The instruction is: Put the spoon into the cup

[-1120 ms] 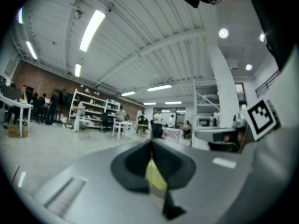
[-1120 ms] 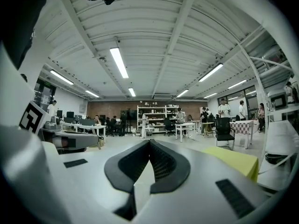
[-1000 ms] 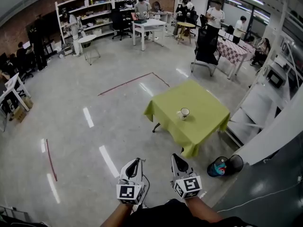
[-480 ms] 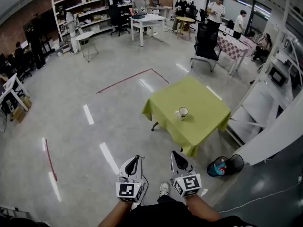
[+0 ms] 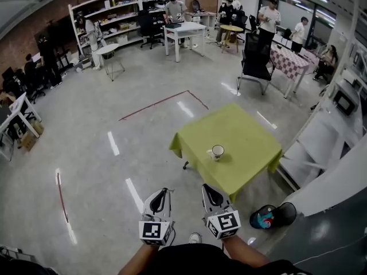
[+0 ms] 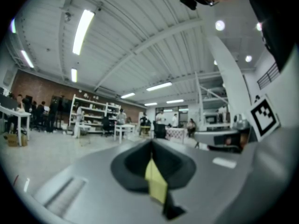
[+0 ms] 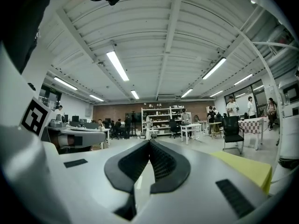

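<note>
A white cup (image 5: 217, 151) stands near the middle of a table covered with a yellow-green cloth (image 5: 246, 136), well ahead of me. A small pale thing lies just left of the cup; I cannot tell whether it is the spoon. My left gripper (image 5: 162, 195) and right gripper (image 5: 207, 191) are held close to my body over the floor, short of the table, both shut with nothing in them. In the left gripper view the jaws (image 6: 150, 149) meet at the tips. In the right gripper view the jaws (image 7: 149, 146) also meet, and a corner of the cloth (image 7: 247, 168) shows at right.
A black bin with a teal bag (image 5: 265, 217) sits on the floor right of my grippers. White panels (image 5: 321, 148) stand to the right of the table. A black chair (image 5: 256, 63) and a checkered table (image 5: 292, 62) stand beyond, with people and shelves (image 5: 114, 16) far back.
The table and cup have come lower and nearer in the head view as I move toward them. Both grippers stay shut in the same pose in front of me.
</note>
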A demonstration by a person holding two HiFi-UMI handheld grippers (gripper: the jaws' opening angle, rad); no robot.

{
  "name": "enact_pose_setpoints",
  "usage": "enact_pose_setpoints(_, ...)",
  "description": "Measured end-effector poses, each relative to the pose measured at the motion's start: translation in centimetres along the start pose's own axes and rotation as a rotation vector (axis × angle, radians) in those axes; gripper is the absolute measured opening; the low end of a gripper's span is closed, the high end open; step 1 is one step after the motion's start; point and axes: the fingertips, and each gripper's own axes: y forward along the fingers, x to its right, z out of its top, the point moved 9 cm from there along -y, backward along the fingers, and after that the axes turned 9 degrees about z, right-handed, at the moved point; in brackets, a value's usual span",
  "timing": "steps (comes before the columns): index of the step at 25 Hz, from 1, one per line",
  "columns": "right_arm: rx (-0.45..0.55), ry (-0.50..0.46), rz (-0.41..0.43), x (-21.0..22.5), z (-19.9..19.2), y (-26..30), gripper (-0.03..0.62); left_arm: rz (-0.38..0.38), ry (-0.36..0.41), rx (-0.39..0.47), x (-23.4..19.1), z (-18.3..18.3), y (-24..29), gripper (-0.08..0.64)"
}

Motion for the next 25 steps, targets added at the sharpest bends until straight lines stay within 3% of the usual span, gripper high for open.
enact_pose_setpoints(7, 0.022, 0.014, -0.010, 4.0, 0.7, -0.4, 0.008, 0.016, 0.032, -0.058, 2.1, 0.9, 2.9, 0.012)
enact_pose_setpoints(12, 0.023, 0.041, -0.044, 6.0, 0.0, -0.3, 0.007, -0.029, 0.036, -0.022, 3.4, 1.1, 5.4, 0.012)
enact_pose_setpoints(16, 0.008, 0.055, -0.057, 7.0, -0.7, 0.5, 0.007, -0.024, 0.026, -0.059, 3.4, 0.6, 7.3, 0.012)
enact_pose_setpoints(25, -0.011, 0.030, -0.087, 10.6, -0.8, 6.1, 0.007, -0.127, 0.012, -0.011, 2.9, 0.3, 14.2, 0.012)
